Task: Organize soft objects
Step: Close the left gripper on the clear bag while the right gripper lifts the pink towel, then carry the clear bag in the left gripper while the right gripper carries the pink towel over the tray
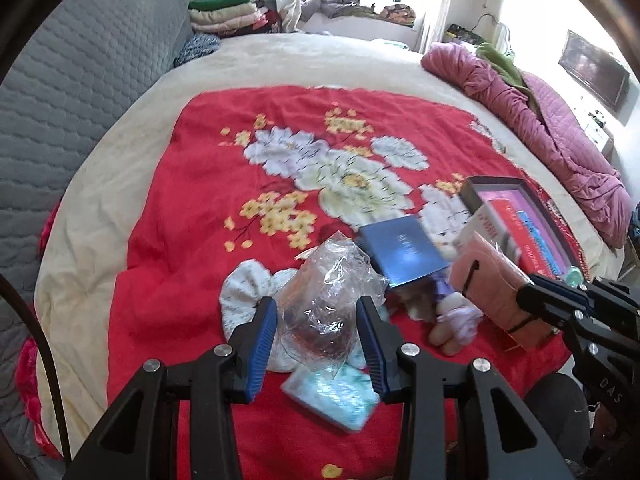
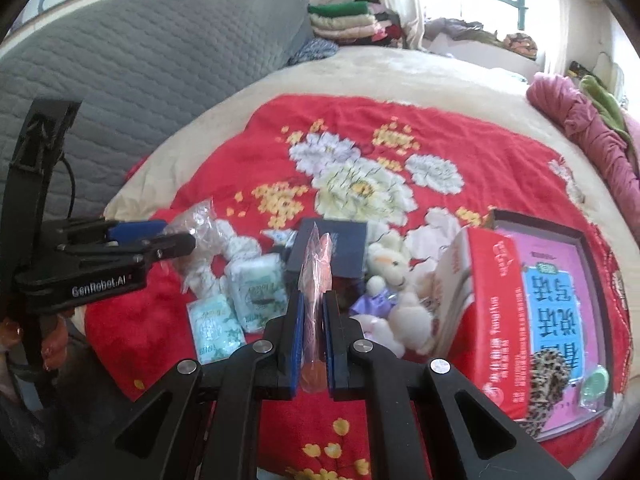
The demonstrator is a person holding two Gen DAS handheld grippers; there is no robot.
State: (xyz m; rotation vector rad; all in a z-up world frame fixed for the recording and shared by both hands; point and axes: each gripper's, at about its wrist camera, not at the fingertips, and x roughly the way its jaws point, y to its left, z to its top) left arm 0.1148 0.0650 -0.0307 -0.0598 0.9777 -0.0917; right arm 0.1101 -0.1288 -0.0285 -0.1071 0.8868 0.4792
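Left wrist view: left gripper [image 1: 317, 334], fingers clamped on a crumpled clear plastic bag [image 1: 328, 300], raised over the red floral blanket [image 1: 192, 184] on the bed. Dark tray [image 1: 476, 188] holds books.

Right wrist view: right gripper [image 2: 313, 336], fingers pinched on a thin pink packet [image 2: 316, 276]. Tissue packs [image 2: 256, 292], plush bunny [image 2: 396, 280], blue box [image 2: 344, 248] below. "GenRobot.AI" lettered on the left gripper.

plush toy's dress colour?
Light purple, on a cream plush toy lying on the red blanket. Right wrist view shows it best.
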